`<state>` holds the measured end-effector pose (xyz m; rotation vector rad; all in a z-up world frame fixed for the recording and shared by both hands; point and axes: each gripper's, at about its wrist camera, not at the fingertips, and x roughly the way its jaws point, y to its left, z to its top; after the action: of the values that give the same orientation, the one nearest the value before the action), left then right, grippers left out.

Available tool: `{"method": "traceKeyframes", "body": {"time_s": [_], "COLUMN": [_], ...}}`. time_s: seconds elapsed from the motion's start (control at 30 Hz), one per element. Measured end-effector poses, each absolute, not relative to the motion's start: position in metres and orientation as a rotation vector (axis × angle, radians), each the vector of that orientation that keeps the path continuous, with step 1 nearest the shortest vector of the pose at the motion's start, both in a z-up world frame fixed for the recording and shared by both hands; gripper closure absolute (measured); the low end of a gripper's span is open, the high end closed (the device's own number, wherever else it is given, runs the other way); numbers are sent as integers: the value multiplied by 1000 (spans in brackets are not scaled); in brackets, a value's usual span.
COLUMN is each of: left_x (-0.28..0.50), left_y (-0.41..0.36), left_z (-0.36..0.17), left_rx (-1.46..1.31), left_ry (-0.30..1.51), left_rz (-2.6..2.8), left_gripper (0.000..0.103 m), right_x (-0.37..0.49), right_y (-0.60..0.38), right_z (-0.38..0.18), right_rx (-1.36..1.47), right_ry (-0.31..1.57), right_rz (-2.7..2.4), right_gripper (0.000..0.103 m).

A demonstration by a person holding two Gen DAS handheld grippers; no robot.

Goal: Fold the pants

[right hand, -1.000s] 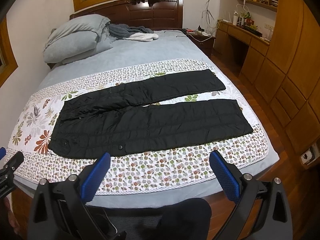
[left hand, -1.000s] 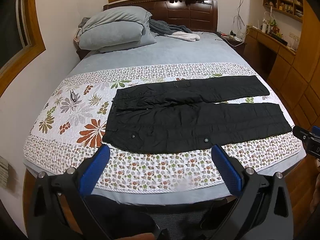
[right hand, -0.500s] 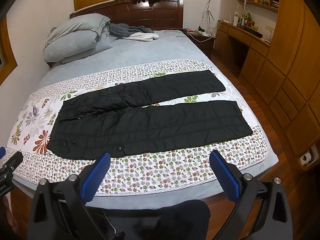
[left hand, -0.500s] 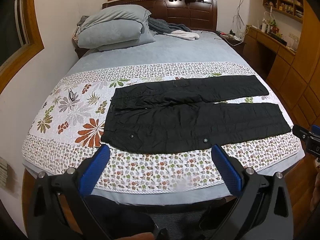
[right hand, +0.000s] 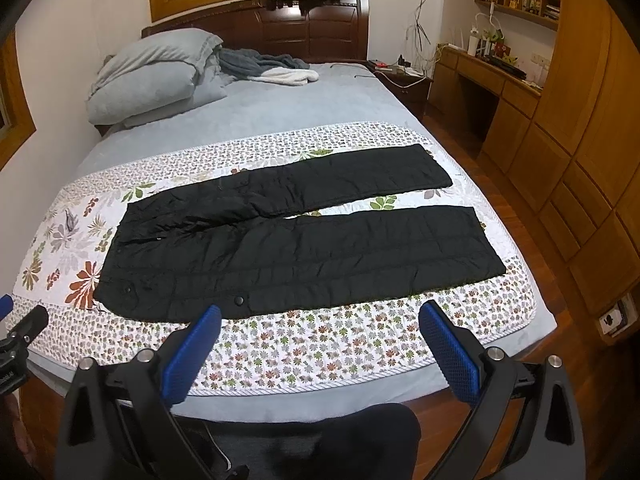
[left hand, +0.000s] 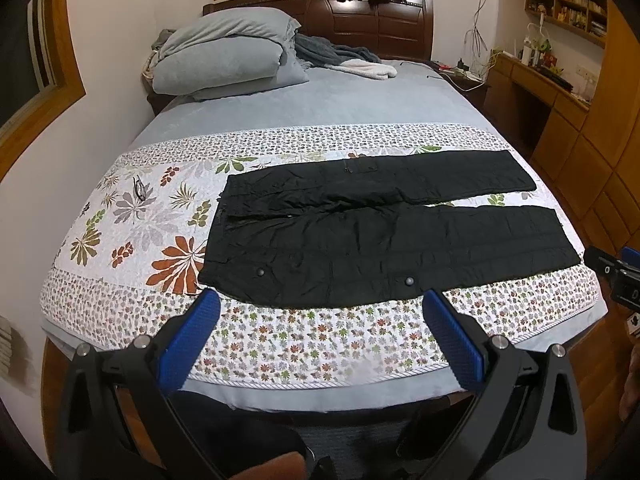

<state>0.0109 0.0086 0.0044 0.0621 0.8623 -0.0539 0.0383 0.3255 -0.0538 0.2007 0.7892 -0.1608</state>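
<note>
Pants point(left hand: 384, 228) are lying flat, legs apart, on the quilt point(left hand: 132, 216) as the left gripper point(left hand: 320, 312) and right gripper point(right hand: 320, 324), both wide open and empty, are edging closer before the first fold.

Both views drifted slightly: pants point(left hand: 384, 236) sit a touch lower relative to the headboard point(left hand: 380, 28) than before.

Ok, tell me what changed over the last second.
Very little. Both views shift only slightly, so the hands drifted a touch. Nothing was taken hold of or let go: the left tool and right tool remain open short of the bed's near edge. The black pants lie spread flat, legs apart, as before.
</note>
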Motion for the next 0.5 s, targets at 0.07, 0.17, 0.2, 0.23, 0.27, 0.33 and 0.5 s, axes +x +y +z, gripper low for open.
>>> {"method": "traceKeyframes", "body": {"time_s": [0.07, 0.17, 0.2, 0.23, 0.27, 0.33, 0.5], "left_x": [9, 7, 7, 6, 6, 5, 11], "left_y": [10, 11, 11, 11, 11, 10, 15], "left_z": [5, 7, 7, 8, 9, 9, 2], "left_rx": [56, 59, 62, 64, 65, 67, 56], "left_ry": [856, 851, 850, 848, 846, 845, 863], "left_rz": [-61, -60, -58, -58, -59, -60, -109], "left_gripper": [2, 2, 2, 2, 2, 2, 2], "right_x": [36, 33, 33, 33, 32, 32, 34], "right_y": [324, 321, 321, 321, 320, 319, 302], "right_z": [-53, -53, -52, -52, -52, -53, -55], "right_rx": [199, 199, 201, 201, 201, 203, 207], "right_ry": [786, 783, 782, 782, 782, 781, 760], "right_rz": [-168, -174, -174, -174, -175, -176, -198], "right_gripper": [3, 3, 3, 3, 3, 3, 3]}}
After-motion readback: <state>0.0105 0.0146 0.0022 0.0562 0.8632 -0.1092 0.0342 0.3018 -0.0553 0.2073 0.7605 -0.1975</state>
